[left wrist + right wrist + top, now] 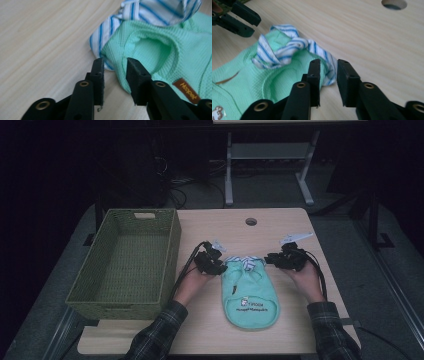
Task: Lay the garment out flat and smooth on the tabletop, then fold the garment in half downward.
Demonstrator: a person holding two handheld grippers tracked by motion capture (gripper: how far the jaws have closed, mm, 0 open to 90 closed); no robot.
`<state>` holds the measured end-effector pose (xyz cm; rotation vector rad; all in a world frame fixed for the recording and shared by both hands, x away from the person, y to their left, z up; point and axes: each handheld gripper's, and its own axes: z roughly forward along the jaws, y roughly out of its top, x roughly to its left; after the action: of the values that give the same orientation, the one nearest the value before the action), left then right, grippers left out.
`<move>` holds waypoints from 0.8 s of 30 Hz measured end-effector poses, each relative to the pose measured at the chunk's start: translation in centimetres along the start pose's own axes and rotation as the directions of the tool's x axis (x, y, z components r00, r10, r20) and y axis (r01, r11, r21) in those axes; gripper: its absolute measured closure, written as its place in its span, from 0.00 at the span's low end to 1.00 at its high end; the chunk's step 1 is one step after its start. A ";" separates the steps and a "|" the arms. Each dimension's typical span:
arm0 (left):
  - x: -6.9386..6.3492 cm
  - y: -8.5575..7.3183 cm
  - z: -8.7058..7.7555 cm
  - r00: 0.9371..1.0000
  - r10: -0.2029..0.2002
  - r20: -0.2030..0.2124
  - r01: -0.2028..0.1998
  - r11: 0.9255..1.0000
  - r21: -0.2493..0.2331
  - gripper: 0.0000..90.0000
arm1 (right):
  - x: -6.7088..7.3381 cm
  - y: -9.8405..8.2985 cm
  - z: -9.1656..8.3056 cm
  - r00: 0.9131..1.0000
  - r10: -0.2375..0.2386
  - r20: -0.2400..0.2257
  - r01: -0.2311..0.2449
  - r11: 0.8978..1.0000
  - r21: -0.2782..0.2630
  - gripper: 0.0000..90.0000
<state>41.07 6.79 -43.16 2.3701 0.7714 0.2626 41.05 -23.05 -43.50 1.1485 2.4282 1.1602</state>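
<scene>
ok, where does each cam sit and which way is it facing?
High view: above the person's side, looking forward and down at the table; forearms, hands, both tools.
Left gripper view: on the left tool, facing the green garment.
Right gripper view: on the right tool, facing its striped collar.
Shared: the garment.

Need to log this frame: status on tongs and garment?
Left tongs open, straddling the green pet shirt shoulder edge. Right tongs open at its striped collar. Shirt flat on table, basket left. Nothing in the way.
</scene>
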 end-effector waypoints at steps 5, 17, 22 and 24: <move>0.4 0.6 0.1 1.000 0.003 0.003 -0.003 1.000 -0.012 0.67 | 0.0 1.2 0.5 1.000 -0.007 -0.011 0.007 1.000 0.002 0.76; 2.0 1.3 1.4 0.999 -0.039 0.027 0.040 0.999 -0.029 0.56 | -0.2 1.7 2.9 0.999 -0.016 -0.039 0.017 0.999 0.031 0.69; 2.7 1.5 1.8 0.999 -0.044 0.020 0.045 0.998 -0.046 0.53 | -0.5 1.5 3.5 0.999 -0.001 -0.048 0.003 0.999 0.040 0.68; 2.9 1.4 2.2 0.999 -0.048 0.023 0.049 0.998 -0.051 0.53 | -0.5 1.4 3.7 0.999 0.001 -0.048 0.001 0.999 0.042 0.67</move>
<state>44.84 6.46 -44.00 2.2992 0.8011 0.2335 44.00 -20.82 -44.99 1.1452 2.4995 1.1551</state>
